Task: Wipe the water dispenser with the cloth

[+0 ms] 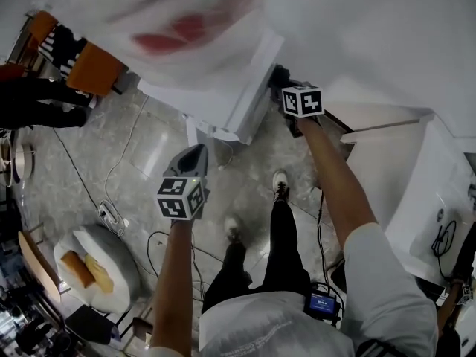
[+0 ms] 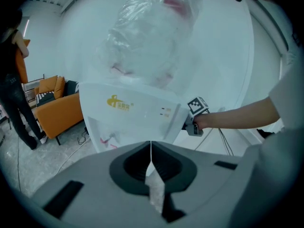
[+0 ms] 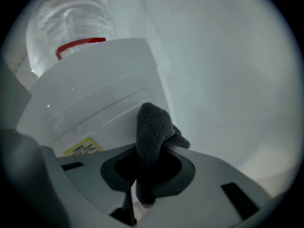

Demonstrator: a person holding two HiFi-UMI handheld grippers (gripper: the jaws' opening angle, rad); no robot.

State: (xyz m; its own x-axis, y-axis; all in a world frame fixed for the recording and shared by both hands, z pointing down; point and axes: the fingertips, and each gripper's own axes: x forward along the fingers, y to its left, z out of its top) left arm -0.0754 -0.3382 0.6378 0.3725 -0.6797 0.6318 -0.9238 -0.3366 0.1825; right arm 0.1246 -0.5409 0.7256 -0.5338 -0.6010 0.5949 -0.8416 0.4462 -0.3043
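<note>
The white water dispenser (image 1: 223, 88) stands ahead of me with a clear bottle (image 2: 147, 32) on top. My right gripper (image 1: 281, 79) is shut on a dark grey cloth (image 3: 152, 137), which presses against the dispenser's side panel (image 3: 95, 103) just above a yellow label (image 3: 81, 148). In the head view, only a dark bit of the cloth (image 1: 279, 73) shows at the dispenser's edge. My left gripper (image 1: 195, 153) hangs lower, in front of the dispenser and apart from it. The jaws of my left gripper (image 2: 151, 151) meet in a line with nothing between them.
An orange sofa (image 2: 57, 108) and a person in black (image 2: 14, 103) are off to the left. Cables and a power strip (image 1: 110, 214) lie on the grey floor beside a white round cushion (image 1: 97, 270). A white cabinet (image 1: 416, 192) stands at the right.
</note>
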